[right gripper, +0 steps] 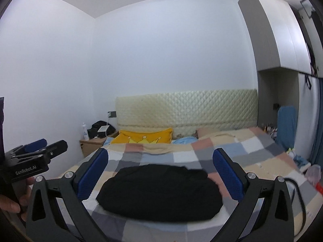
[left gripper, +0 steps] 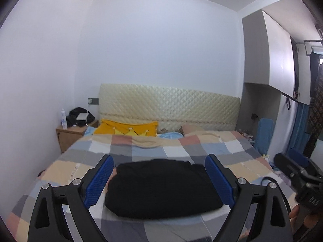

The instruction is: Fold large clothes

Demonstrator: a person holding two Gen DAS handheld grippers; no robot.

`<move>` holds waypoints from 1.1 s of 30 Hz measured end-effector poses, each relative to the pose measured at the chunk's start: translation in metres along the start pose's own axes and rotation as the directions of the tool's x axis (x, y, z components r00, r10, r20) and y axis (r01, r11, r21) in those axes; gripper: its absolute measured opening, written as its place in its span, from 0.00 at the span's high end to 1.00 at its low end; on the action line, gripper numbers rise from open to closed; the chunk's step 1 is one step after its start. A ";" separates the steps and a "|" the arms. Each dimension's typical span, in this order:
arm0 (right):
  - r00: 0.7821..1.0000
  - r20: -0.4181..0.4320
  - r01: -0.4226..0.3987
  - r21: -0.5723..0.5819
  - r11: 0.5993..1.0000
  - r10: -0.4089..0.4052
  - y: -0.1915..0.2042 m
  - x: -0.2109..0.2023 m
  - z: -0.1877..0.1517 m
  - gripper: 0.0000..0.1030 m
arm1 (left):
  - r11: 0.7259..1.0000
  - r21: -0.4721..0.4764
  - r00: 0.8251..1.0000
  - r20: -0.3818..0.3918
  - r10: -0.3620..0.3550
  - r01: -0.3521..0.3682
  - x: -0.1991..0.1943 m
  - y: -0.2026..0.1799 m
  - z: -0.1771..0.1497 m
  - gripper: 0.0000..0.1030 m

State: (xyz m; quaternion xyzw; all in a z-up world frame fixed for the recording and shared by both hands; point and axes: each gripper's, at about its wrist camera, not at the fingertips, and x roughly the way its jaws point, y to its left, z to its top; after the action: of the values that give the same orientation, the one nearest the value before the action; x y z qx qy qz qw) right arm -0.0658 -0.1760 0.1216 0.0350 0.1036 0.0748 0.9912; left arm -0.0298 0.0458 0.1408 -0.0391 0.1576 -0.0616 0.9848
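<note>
While both my grippers hang above the bed (left gripper: 238, 153), the left gripper (left gripper: 159, 159) and the right gripper (right gripper: 160, 153) have their blue fingers (right gripper: 94, 173) spread wide, grasping nothing. The black garment (left gripper: 163, 189) lies folded on the checked bedspread, apart from my fingers, well short of the yellow pillow (left gripper: 127, 128).
</note>
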 end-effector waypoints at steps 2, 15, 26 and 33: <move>1.000 -0.024 0.017 -0.011 1.000 -0.017 0.003 -0.001 -0.011 0.00 | 1.000 0.012 1.000 -0.021 0.000 0.000 0.000 -0.002 -0.010 0.10; 0.983 -0.160 0.080 -0.052 0.995 -0.087 -0.005 0.000 -0.060 0.00 | 0.998 -0.008 0.980 -0.190 0.056 -0.059 0.031 0.002 -0.062 0.10; 0.968 -0.236 0.085 -0.006 0.996 -0.084 -0.020 0.013 -0.085 0.00 | 0.998 0.009 0.970 -0.235 0.062 -0.062 0.042 0.005 -0.072 0.10; 0.965 -0.248 0.088 0.004 0.996 -0.085 -0.024 0.017 -0.088 0.00 | 0.997 -0.001 0.957 -0.280 0.076 -0.079 0.054 0.014 -0.083 0.10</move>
State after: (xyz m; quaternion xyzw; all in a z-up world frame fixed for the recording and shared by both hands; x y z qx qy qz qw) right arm -0.0641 -0.1918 0.0303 0.0283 0.2286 0.0345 0.9725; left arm -0.0034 0.0477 0.0441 -0.0297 0.2970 -0.0271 0.9540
